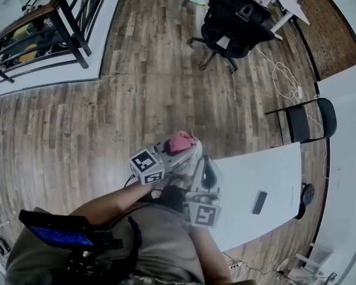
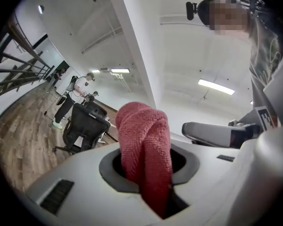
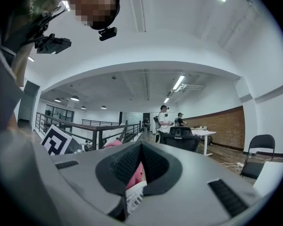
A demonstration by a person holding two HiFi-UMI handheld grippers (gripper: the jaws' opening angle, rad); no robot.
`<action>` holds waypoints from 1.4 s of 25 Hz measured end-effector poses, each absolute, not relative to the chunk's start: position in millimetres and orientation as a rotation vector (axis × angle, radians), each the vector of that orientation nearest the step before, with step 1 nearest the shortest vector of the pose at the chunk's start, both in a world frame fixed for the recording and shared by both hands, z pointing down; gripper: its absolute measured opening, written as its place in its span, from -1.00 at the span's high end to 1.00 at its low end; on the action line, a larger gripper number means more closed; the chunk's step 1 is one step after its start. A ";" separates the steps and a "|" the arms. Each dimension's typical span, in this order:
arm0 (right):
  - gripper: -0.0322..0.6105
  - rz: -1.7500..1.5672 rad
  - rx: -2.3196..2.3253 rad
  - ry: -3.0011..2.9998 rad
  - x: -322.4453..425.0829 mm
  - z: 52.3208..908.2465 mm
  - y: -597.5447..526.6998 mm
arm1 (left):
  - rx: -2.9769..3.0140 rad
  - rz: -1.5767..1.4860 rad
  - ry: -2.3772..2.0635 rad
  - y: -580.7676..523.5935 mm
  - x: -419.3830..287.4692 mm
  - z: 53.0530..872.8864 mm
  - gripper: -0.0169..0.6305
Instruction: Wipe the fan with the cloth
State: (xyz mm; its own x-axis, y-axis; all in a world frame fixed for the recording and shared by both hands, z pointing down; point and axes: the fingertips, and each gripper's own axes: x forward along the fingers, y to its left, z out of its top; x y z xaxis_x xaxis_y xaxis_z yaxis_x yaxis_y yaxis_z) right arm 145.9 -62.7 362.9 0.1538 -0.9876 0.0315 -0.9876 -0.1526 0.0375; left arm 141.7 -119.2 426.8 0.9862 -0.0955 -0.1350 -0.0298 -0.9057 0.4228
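A pink-red cloth is bunched up in my left gripper, which is shut on it in front of my chest. In the left gripper view the cloth stands up from between the jaws as a thick twisted roll. My right gripper sits just right of it, with its tips toward the cloth. In the right gripper view the right gripper has its jaws together. Below the pads a bit of the fan's white grille shows, with the cloth behind it. I cannot tell whether the grille is pinched.
A white table with a dark phone on it stands at my right. A black office chair and a folding chair are on the wooden floor ahead, and a black railing runs at the far left. People stand by a far desk.
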 end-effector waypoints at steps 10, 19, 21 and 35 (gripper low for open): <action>0.90 -0.034 2.363 -1.981 150.8 357.2 -57.0 | 2.597 -0.204 0.016 -96.0 146.6 434.4 0.60; 0.90 0.006 2.355 -2.020 145.6 367.2 -66.0 | 2.583 -0.182 0.073 -82.0 131.0 444.9 0.59; 0.90 0.001 2.350 -2.029 141.9 366.8 -68.5 | 2.589 -0.178 0.069 -79.7 124.3 449.4 0.59; 0.90 0.012 2.327 -2.031 133.8 367.4 -73.8 | 2.608 -0.132 0.053 -74.6 98.9 474.2 0.59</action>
